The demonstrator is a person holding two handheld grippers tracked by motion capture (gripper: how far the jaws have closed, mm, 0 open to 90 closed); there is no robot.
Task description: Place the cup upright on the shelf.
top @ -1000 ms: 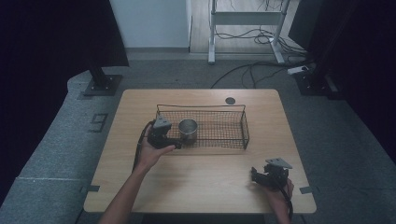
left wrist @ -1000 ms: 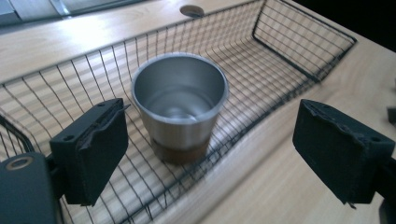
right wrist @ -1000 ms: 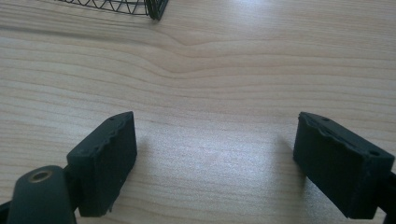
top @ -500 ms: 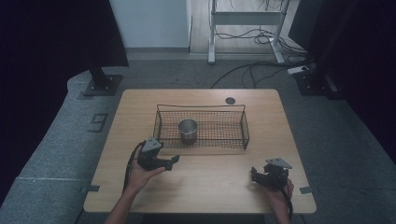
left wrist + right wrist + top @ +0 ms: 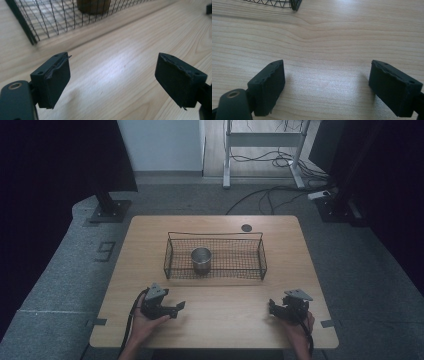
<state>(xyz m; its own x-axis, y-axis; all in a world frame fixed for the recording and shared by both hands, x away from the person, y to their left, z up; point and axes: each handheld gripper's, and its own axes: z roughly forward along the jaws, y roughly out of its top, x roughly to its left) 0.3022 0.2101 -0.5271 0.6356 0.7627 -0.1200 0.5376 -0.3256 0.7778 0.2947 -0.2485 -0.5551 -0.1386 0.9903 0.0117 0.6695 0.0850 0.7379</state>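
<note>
A metal cup (image 5: 201, 260) stands upright in the left half of a black wire basket (image 5: 252, 270) at the middle of the wooden table (image 5: 220, 325). My left gripper (image 5: 178, 307) rests low at the front left of the table, open, with bare wood between its jaws (image 5: 112, 75). The basket's corner (image 5: 27, 30) and the cup's base (image 5: 92, 5) lie just beyond it in the left gripper view. My right gripper (image 5: 271, 308) sits at the front right, open over bare wood (image 5: 327, 82), the basket corner (image 5: 295, 4) far ahead.
A small dark round disc (image 5: 246, 227) sits on the table behind the basket. Beyond the table are grey floor, a stand base (image 5: 109, 210), desk legs and cables (image 5: 280, 165).
My left gripper has let the cup stand in the basket and drawn back toward the front left edge of the table, open. The right gripper has stayed put.
</note>
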